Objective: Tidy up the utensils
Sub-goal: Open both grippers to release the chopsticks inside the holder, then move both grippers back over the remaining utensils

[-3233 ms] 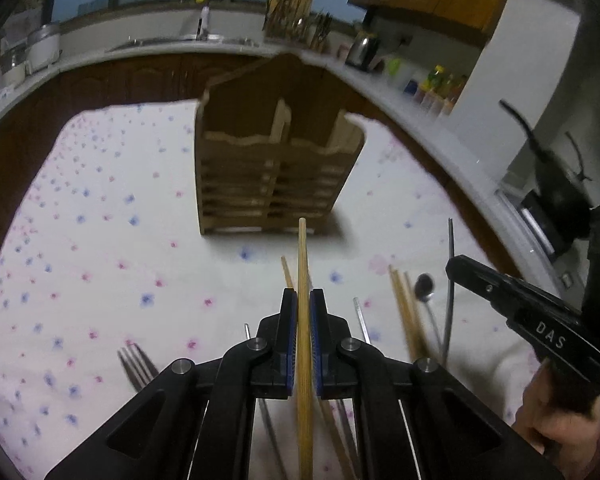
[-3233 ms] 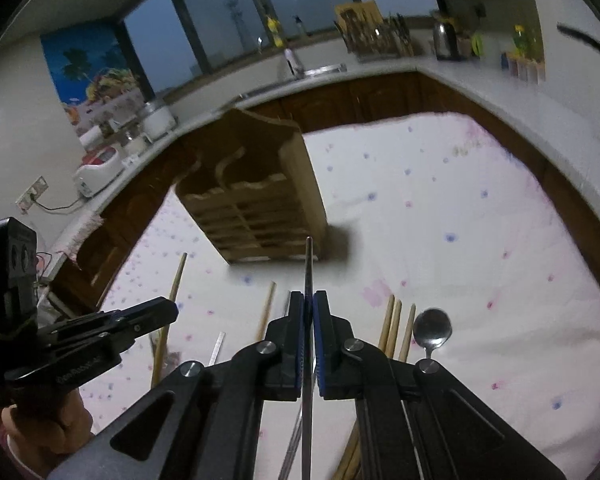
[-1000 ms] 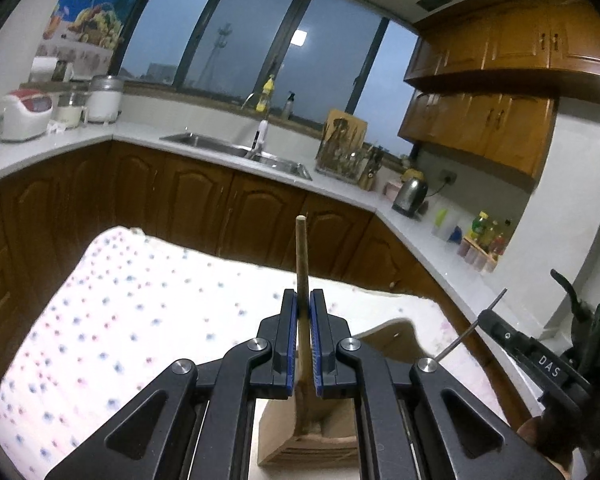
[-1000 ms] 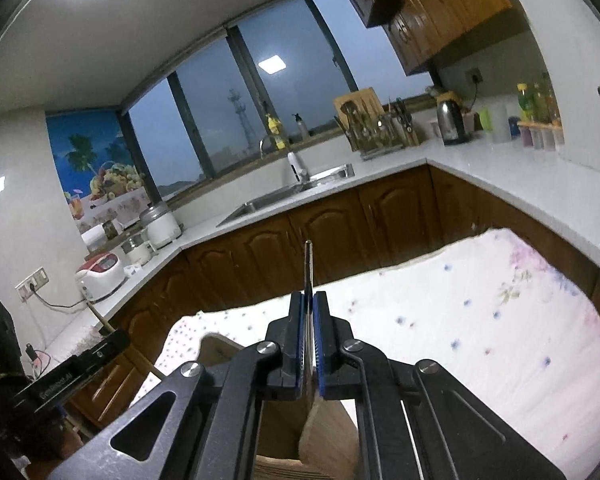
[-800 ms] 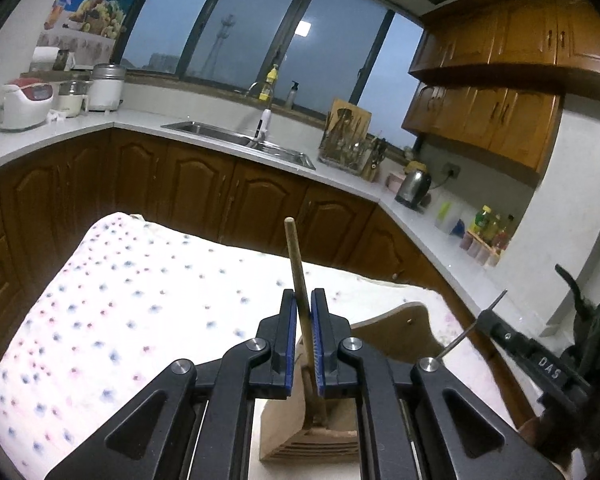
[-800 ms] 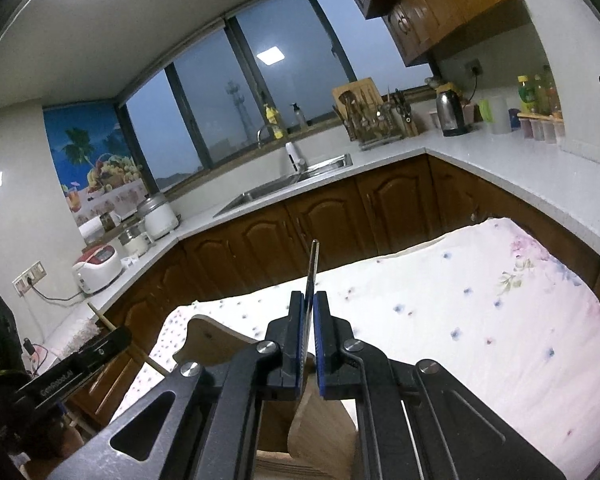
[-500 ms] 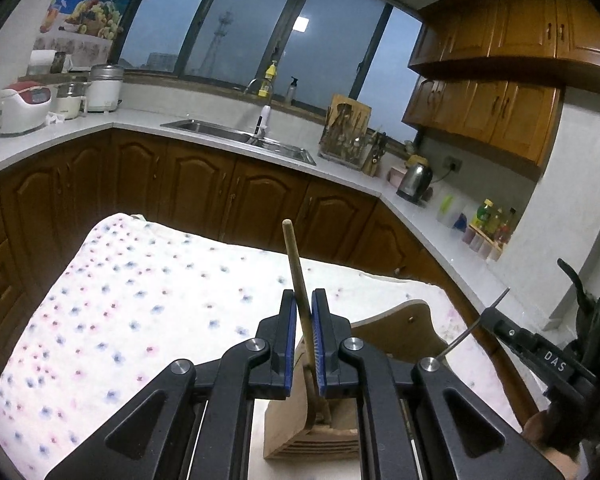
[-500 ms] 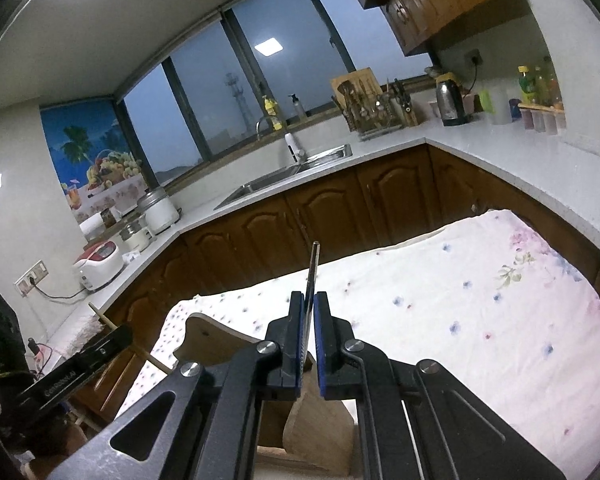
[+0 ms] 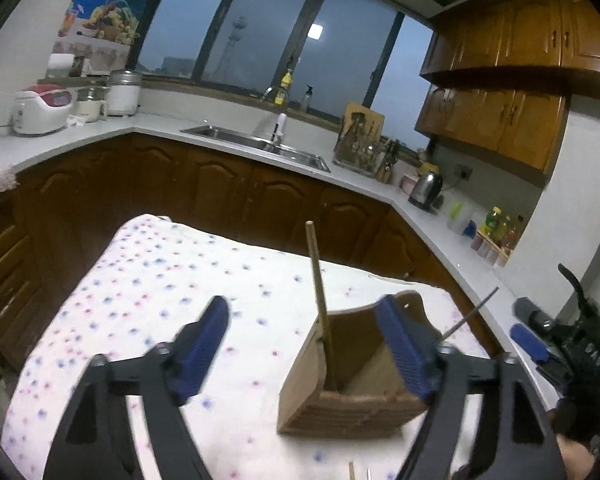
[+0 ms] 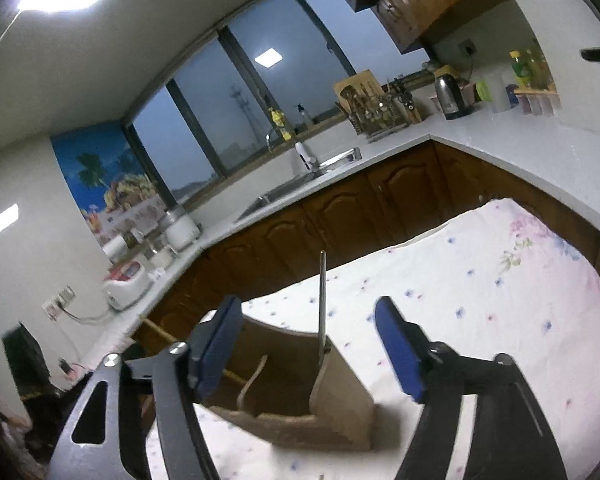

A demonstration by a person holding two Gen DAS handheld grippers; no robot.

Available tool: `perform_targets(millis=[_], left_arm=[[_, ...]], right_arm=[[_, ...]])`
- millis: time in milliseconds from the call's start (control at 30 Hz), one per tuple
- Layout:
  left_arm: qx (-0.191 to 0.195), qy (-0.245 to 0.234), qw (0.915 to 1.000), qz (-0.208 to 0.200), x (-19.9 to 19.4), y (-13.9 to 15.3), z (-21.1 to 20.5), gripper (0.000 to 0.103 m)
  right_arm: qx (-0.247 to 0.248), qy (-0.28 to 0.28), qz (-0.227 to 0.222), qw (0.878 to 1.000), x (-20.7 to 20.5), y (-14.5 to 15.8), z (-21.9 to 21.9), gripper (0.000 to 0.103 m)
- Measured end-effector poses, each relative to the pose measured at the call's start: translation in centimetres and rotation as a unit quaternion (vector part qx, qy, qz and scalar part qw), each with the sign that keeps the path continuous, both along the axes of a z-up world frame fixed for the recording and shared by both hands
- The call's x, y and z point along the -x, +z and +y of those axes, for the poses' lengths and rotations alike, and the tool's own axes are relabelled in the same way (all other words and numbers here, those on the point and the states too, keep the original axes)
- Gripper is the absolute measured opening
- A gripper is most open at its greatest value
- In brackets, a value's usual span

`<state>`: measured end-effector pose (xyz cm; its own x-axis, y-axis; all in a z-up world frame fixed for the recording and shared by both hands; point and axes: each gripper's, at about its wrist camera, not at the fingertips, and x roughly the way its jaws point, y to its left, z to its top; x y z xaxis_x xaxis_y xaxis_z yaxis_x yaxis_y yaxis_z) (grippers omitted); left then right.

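A wooden utensil holder (image 9: 352, 396) stands on the flowered tablecloth (image 9: 148, 292). A wooden chopstick (image 9: 318, 296) stands upright in its left compartment. A thin metal utensil handle (image 10: 321, 300) stands in the holder (image 10: 300, 412) in the right wrist view; it also shows in the left wrist view (image 9: 470, 315). My left gripper (image 9: 308, 344) is open and empty just above the holder. My right gripper (image 10: 312, 348) is open and empty above the holder too. The other gripper's blue pad (image 9: 528, 343) shows at the right edge.
Tips of loose utensils (image 9: 358, 474) lie on the cloth near the bottom edge. Brown cabinets (image 9: 220, 196) and a white counter with a sink (image 9: 256, 146) ring the table. A kettle (image 9: 424, 190) and bottles stand on the counter at right.
Both grippers have opened. The chopstick and the metal utensil were let go and now stand in the holder, free of the jaws.
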<state>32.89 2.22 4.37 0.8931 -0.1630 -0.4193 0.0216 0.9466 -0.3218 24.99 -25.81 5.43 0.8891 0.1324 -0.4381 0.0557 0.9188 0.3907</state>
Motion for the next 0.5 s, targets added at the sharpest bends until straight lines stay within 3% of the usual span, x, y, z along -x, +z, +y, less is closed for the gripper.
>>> perform_targets(millis=[167, 500], left_arm=[[-0.013, 0.011, 0.9998, -0.007, 4.8, 0.3, 0.3, 0.094], [-0.012, -0.008, 0.9999, 0.006, 13.6, 0.0, 0.0, 0.098]], right_arm=[[0.005, -0.003, -0.023, 1.000, 4.8, 1.4, -0.1, 0.082], [0.023, -0.026, -0.028, 0.999, 13.8, 2.5, -0.5, 0.085]])
